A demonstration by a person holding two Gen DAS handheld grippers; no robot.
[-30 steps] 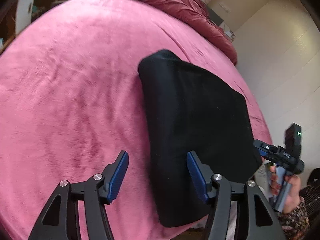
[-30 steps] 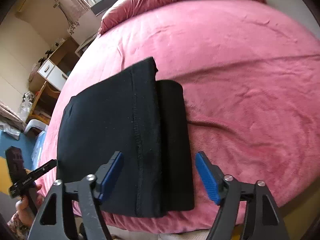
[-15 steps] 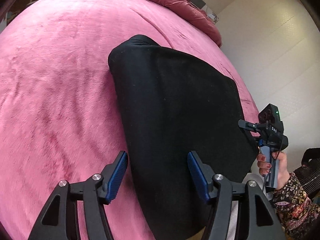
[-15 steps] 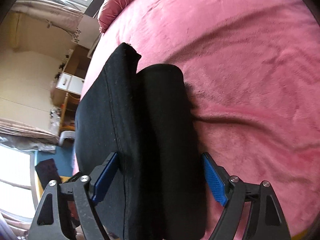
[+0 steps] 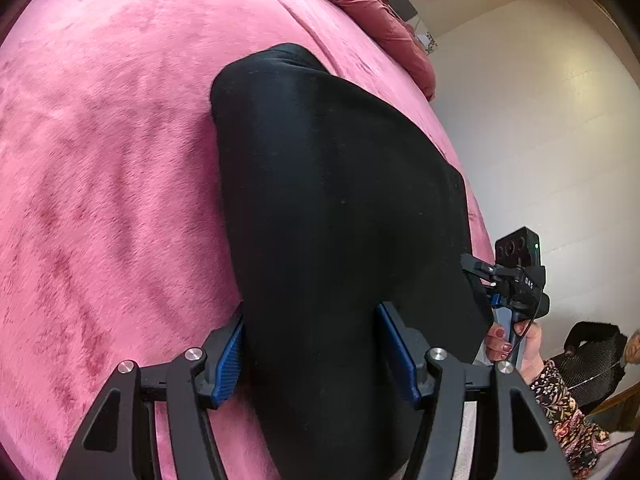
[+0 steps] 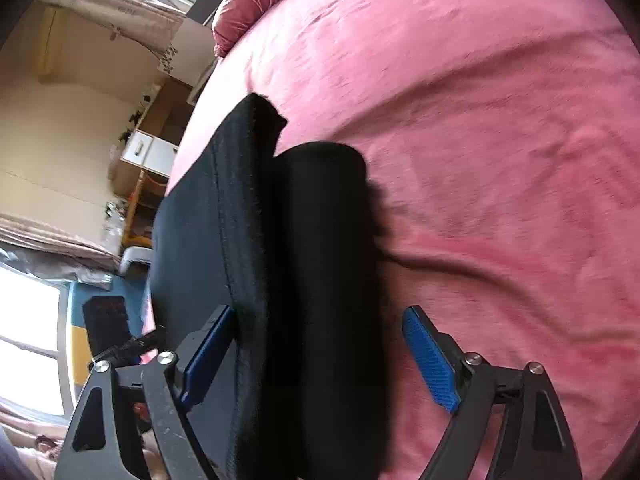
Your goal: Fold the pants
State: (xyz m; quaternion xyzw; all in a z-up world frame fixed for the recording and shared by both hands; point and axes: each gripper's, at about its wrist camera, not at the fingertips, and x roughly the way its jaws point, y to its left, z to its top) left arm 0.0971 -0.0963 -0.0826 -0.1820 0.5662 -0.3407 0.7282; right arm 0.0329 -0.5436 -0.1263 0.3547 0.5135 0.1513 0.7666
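Note:
The black pants lie folded into a thick stack at the near edge of the pink bed. My left gripper is open, its blue pads astride the stack's near edge. My right gripper is open and straddles the other end of the pants, where a seamed layer lies over a rolled fold. The right gripper also shows in the left wrist view, at the stack's right side.
A rumpled pink quilt lies at the bed's far end. A white wall stands to the right of the bed. A wooden desk with white drawers and a window stand to the left.
Both grippers have moved forward and down onto the folded pants, so the stack now sits between each pair of open fingers. The pants have not shifted.

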